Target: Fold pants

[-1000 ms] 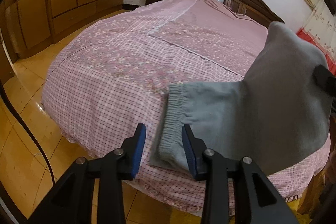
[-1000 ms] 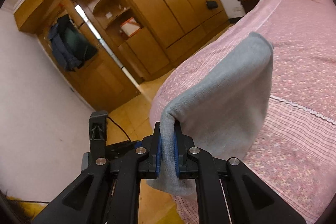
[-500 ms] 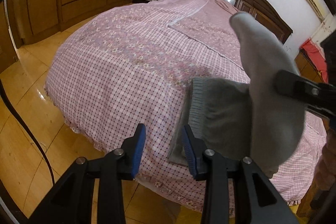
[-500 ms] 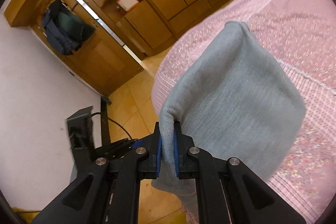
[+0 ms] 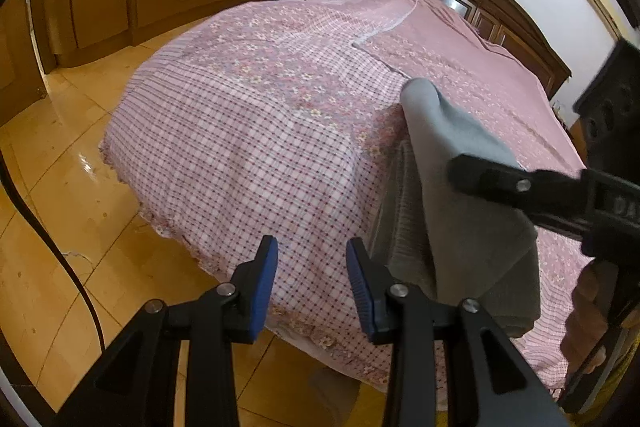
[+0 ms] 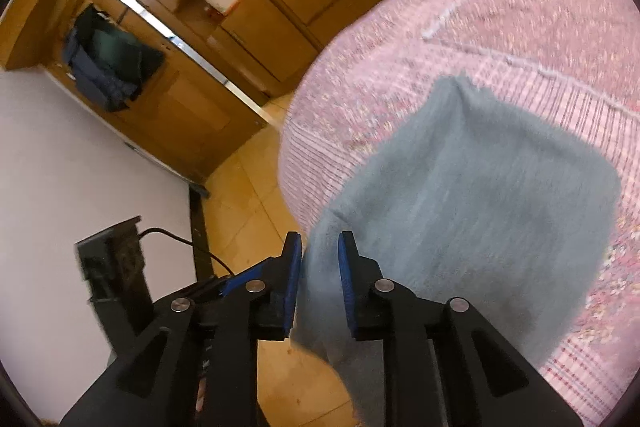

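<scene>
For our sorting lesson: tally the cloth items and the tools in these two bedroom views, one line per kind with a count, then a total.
Grey pants: 1
Pink bedspread: 1
Hand-held tools, left tool and right tool: 2
Total: 4

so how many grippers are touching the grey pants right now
1 at most: the right gripper has the pants between its pads, which have just been opening. The left gripper is open over the bedspread, beside the pants.
</scene>
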The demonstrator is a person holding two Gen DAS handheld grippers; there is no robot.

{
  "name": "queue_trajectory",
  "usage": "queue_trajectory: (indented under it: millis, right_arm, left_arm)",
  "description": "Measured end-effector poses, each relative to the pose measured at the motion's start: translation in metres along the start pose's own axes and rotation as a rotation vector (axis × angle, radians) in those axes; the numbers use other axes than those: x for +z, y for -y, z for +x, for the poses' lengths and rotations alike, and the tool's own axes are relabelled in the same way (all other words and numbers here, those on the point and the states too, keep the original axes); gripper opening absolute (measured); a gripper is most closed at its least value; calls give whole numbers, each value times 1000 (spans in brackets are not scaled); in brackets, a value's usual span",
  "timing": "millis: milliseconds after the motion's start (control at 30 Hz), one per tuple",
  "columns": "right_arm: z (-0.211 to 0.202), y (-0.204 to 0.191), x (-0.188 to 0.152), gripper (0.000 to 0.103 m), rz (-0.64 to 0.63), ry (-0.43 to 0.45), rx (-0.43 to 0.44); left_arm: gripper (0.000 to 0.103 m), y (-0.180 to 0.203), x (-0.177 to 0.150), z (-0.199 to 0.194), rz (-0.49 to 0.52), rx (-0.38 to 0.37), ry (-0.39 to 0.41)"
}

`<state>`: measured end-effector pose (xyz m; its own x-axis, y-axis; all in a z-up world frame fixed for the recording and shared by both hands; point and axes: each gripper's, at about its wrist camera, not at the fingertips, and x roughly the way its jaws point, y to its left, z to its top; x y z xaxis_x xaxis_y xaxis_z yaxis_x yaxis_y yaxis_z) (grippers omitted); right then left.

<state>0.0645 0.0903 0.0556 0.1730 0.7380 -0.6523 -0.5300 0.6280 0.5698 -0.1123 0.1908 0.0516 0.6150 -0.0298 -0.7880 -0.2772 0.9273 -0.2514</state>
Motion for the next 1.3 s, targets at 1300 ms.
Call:
queue_trajectory:
  millis: [1300]
  right_arm:
    - [-62, 23, -71, 28, -46, 27, -262]
  left_arm:
    - [33, 5, 1, 16, -19, -67, -68]
